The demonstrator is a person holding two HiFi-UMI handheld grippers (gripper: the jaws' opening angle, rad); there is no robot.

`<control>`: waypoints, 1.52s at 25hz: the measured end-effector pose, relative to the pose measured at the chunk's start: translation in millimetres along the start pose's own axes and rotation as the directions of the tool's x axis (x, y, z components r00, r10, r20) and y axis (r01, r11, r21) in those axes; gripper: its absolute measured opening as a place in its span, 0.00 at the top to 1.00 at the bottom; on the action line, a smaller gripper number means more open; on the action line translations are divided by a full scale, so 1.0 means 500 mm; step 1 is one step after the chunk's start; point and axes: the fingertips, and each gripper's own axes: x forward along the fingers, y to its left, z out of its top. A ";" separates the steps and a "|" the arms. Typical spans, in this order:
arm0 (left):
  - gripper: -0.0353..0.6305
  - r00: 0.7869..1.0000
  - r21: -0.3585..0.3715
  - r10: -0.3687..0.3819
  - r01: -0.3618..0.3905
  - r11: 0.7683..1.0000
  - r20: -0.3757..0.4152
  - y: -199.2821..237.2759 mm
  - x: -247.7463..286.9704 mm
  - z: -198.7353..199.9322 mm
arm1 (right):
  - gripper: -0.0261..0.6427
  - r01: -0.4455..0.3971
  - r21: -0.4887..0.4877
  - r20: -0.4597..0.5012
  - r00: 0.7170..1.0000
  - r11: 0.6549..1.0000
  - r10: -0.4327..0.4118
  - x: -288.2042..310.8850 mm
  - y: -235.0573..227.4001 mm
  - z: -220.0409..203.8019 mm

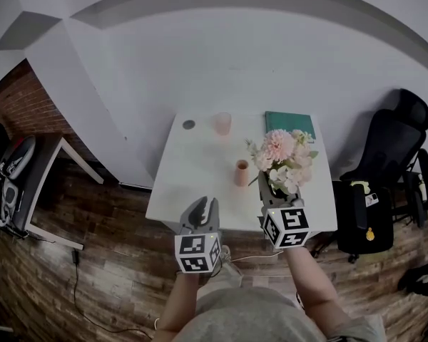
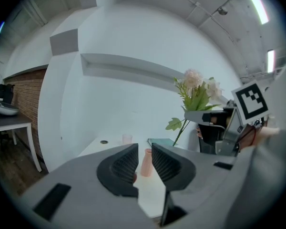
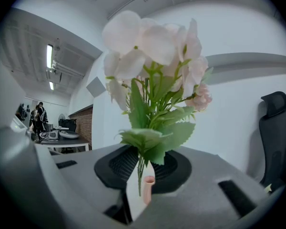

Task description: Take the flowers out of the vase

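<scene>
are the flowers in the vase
No, the right gripper holds the flowers up beside the vase, stems out of it.

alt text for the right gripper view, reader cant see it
The right gripper holds a bunch of pale pink and white flowers by the stems, with blooms and green leaves filling the middle of the view. Between the jaws, farther off, a pink vase stands on a white table. A black office chair is at right.
</scene>
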 end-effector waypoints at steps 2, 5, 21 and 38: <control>0.83 1.000 0.002 0.000 0.000 1.000 0.004 -0.012 -0.016 -0.003 | 0.86 0.002 0.003 -0.004 1.000 1.000 -0.002 -0.025 0.003 -0.006; 0.84 1.000 0.003 0.001 -0.001 1.000 0.011 -0.026 -0.038 -0.009 | 0.86 0.006 0.006 -0.009 1.000 1.000 -0.006 -0.061 0.005 -0.016; 0.89 1.000 0.032 -0.001 0.000 0.999 0.030 -0.093 -0.132 -0.028 | 0.86 0.014 0.015 -0.037 0.999 1.000 -0.013 -0.217 0.028 -0.054; 0.92 0.998 0.045 -0.012 0.009 0.999 0.055 -0.111 -0.205 -0.037 | 0.86 0.008 0.015 -0.058 0.998 1.000 -0.008 -0.305 0.073 -0.088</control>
